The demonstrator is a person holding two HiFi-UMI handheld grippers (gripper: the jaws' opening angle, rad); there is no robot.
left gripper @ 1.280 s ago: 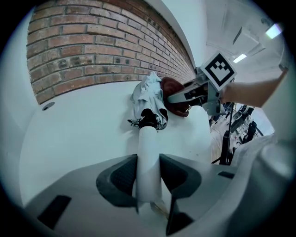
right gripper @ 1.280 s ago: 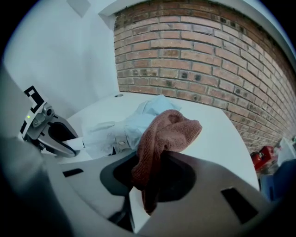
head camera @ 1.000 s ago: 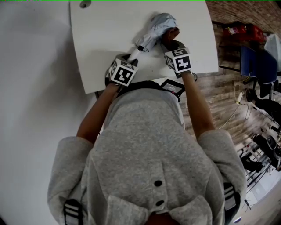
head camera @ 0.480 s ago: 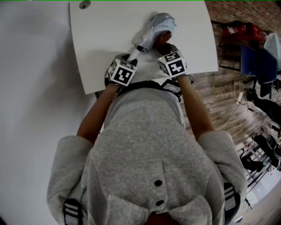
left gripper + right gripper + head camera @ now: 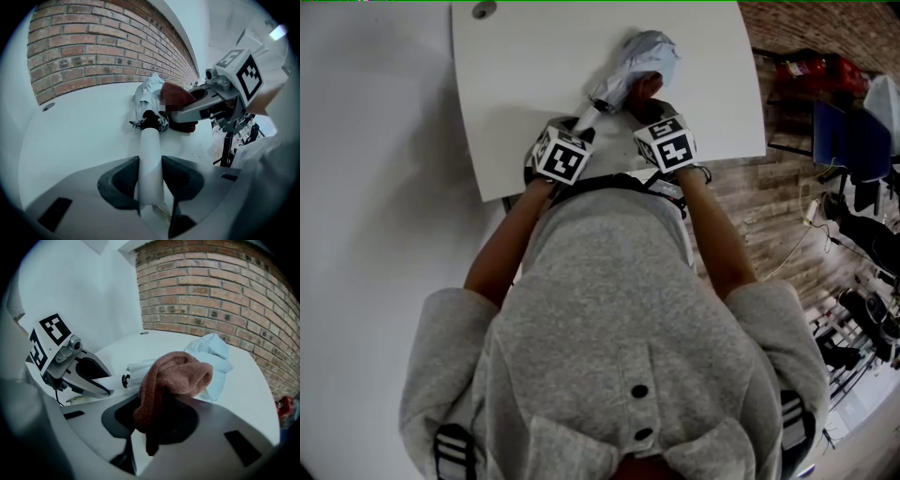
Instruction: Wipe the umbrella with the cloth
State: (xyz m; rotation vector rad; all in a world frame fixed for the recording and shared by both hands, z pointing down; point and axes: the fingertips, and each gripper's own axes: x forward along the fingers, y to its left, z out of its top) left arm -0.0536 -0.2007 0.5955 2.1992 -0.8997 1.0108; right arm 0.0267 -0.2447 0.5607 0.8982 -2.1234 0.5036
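Observation:
A folded umbrella lies on the white table point(image 5: 534, 66), its pale grey-blue canopy point(image 5: 645, 54) far from me and its white handle point(image 5: 586, 114) pointing back at me. My left gripper point(image 5: 577, 127) is shut on that handle point(image 5: 150, 159), which runs straight out between the jaws. My right gripper point(image 5: 647, 105) is shut on a brown cloth point(image 5: 171, 376), and the cloth point(image 5: 643, 90) rests against the near end of the canopy point(image 5: 213, 355), close to the black collar point(image 5: 151, 121) where the handle begins. The two grippers sit side by side, close together.
The table's near edge point(image 5: 609, 178) runs just under both grippers. A round hole point(image 5: 484, 9) sits at the table's far left corner. A brick wall point(image 5: 108, 47) stands behind the table. Cluttered racks and cables point(image 5: 853, 206) fill the floor to the right.
My right gripper has slid with the cloth along the canopy toward the handle, leftward and nearer to me. The left gripper and the umbrella have stayed where they were.

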